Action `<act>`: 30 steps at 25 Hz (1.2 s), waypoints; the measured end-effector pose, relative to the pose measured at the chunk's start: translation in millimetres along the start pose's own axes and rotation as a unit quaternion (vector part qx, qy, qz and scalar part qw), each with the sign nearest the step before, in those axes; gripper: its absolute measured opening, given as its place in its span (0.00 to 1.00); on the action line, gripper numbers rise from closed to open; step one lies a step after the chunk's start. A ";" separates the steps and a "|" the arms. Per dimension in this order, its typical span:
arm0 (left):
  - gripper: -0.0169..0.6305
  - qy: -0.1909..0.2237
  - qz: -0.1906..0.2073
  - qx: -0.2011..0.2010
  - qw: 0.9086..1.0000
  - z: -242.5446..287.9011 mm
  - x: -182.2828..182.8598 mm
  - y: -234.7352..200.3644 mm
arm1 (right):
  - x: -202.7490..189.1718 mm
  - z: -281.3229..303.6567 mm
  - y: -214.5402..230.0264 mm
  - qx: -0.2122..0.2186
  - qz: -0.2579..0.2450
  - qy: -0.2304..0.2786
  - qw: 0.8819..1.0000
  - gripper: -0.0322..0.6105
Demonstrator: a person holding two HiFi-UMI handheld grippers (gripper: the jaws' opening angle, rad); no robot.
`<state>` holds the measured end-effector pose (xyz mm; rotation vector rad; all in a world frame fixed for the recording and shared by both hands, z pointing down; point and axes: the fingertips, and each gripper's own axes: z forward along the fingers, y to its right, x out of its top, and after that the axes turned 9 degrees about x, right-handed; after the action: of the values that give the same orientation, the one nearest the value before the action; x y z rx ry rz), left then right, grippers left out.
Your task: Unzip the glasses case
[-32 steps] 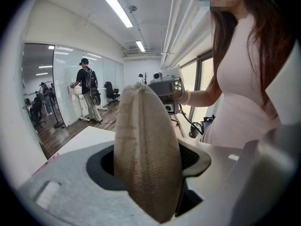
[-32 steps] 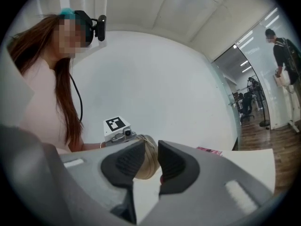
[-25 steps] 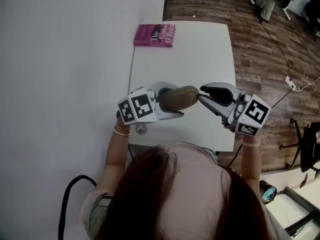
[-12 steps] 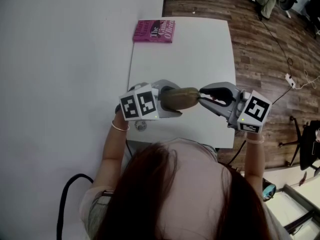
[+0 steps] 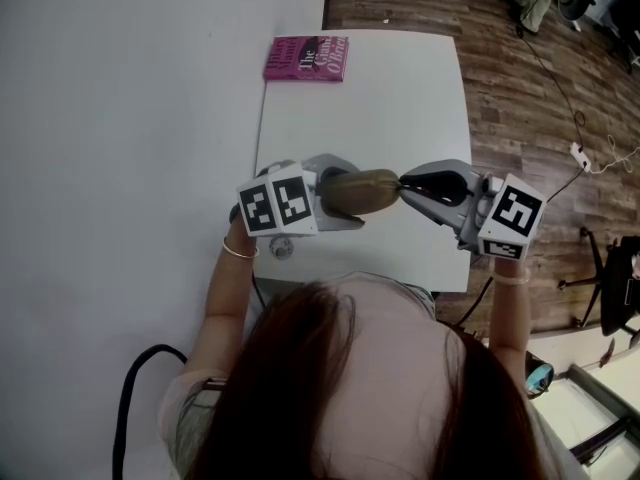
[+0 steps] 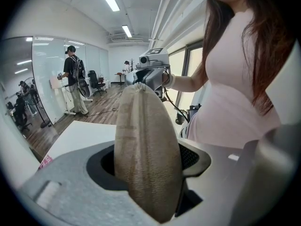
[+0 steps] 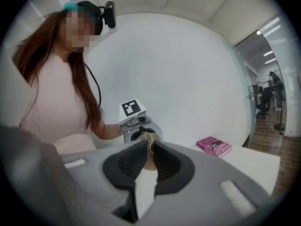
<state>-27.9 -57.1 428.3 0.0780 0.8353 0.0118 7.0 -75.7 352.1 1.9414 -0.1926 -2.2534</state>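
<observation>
Clamping the glasses case (image 5: 365, 191) above the table (image 5: 400, 98) in my left tongs (image 5: 335, 194), I am pinching its zip end with my right tongs (image 5: 404, 186), both barely shifted, so the zip looks still closed.

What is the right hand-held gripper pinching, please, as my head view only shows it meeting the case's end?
Observer: The right hand-held gripper is shut on the tip of the glasses case.
Operator: Thanks; is the zip open anywhere?
Observer: In the left gripper view, its seam looks closed all along.
Operator: And the left grip?
Observer: The left hand-held gripper clamps the case's body from both sides.
</observation>
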 end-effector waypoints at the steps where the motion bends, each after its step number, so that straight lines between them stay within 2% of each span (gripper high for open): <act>1: 0.48 0.002 -0.001 0.001 1.000 -0.3 0.4 0.0 | 0.6 -0.2 -0.1 -0.001 0.000 0.003 1.000 0.11; 7: 0.48 0.005 0.000 0.003 1.000 -3.4 3.2 0.0 | 5.5 -2.7 -0.7 0.001 0.000 0.012 1.000 0.09; 12: 0.48 -0.007 0.001 0.007 1.000 -1.9 0.6 -0.6 | 1.8 -2.8 0.0 -0.006 -0.021 -0.009 1.000 0.06; 18: 0.48 -0.002 -0.008 0.007 1.000 0.1 0.8 -0.3 | 0.0 -4.7 0.9 -0.012 -0.040 -0.018 0.999 0.06; 30: 0.48 -0.001 -0.018 0.008 1.000 -1.1 -1.6 -0.2 | -9.1 -5.3 3.4 -0.016 -0.043 -0.047 0.998 0.05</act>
<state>-29.7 -57.3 428.8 0.0787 0.8350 -0.0288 13.6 -77.2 360.8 1.8646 -0.0866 -2.3887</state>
